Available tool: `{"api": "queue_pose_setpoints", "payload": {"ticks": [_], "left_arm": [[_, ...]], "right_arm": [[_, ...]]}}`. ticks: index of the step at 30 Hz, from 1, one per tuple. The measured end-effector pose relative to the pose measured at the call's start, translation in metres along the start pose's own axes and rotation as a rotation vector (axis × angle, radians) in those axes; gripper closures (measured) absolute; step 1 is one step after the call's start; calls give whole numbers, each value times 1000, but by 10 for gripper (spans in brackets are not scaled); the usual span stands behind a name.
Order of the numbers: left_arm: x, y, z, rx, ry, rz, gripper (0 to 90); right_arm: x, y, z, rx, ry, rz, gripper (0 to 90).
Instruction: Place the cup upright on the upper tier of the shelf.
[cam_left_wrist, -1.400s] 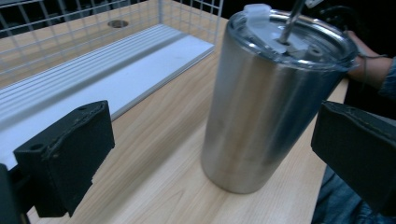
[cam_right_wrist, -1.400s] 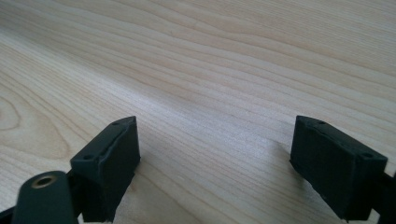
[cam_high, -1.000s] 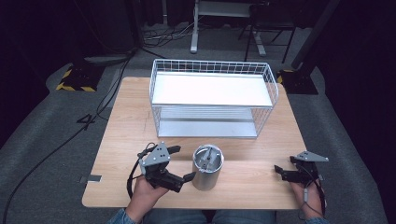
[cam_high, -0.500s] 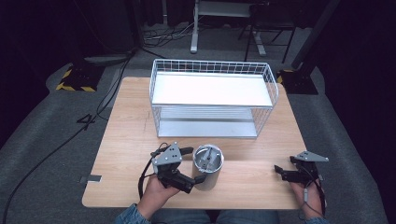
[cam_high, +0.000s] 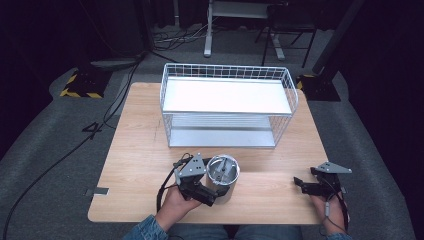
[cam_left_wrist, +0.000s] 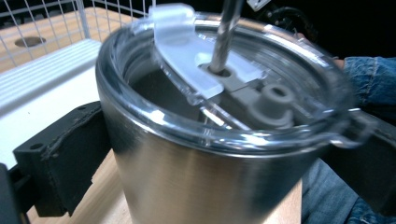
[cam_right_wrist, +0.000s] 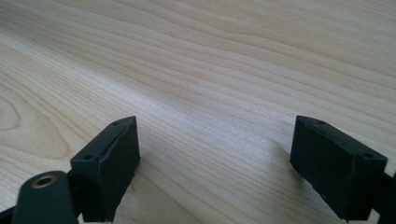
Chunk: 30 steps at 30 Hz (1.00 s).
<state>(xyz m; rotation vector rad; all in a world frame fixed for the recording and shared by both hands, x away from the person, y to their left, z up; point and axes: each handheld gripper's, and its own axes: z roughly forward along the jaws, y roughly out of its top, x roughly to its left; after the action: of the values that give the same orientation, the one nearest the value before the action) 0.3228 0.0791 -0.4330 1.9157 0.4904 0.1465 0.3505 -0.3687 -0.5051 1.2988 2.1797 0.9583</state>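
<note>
My left gripper (cam_high: 212, 192) stands by the near edge of the pale wooden tabletop (cam_high: 140, 150), left of the middle, with its two black jaws set on either side of the round brushed-steel tumbler (cam_high: 223, 177). In the left gripper view the left pad (cam_left_wrist: 60, 158) lies against the steel wall, so I take the cup as pinched, though the blur hides the other contact. The tumbler stands upright, its clear plastic lid (cam_left_wrist: 224, 84) on, with a metal straw (cam_left_wrist: 226, 32) rising through it. My right gripper (cam_high: 300, 183) rests near the near right corner, jaws spread wide over bare wood, holding nothing. The white wire two-tier basket (cam_high: 227, 107) sits toward the far edge, well apart from the tumbler.
</note>
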Motion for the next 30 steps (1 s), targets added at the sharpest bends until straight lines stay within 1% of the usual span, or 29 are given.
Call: {"api": "queue_pose_setpoints", "payload": {"ticks": [3,6,7,11,17,22,28,30], "left_arm": [[0,-1,6,5,3,5,0],[-1,-2,10,20,16,17,0],[-1,-2,11,25,20,26,0],[-1,-2,16,40,30,35,0],[-1,-4,21,47,35,36,0],[-1,-7,25,41,36,26,1],[-2,-8,28,45,54,38,12],[-3,-8,27,45,53,36,18]], "right_arm": [[0,0,0,0,-2,-1,158],[0,0,0,-1,-2,-5,159],[0,0,0,-1,-2,-5,159],[1,0,0,-3,-4,-6,160],[1,0,0,-2,-6,-7,162],[1,0,-1,-3,-9,-8,163],[1,0,-1,-4,-12,-10,164],[1,0,-1,-5,-12,-10,164]]}}
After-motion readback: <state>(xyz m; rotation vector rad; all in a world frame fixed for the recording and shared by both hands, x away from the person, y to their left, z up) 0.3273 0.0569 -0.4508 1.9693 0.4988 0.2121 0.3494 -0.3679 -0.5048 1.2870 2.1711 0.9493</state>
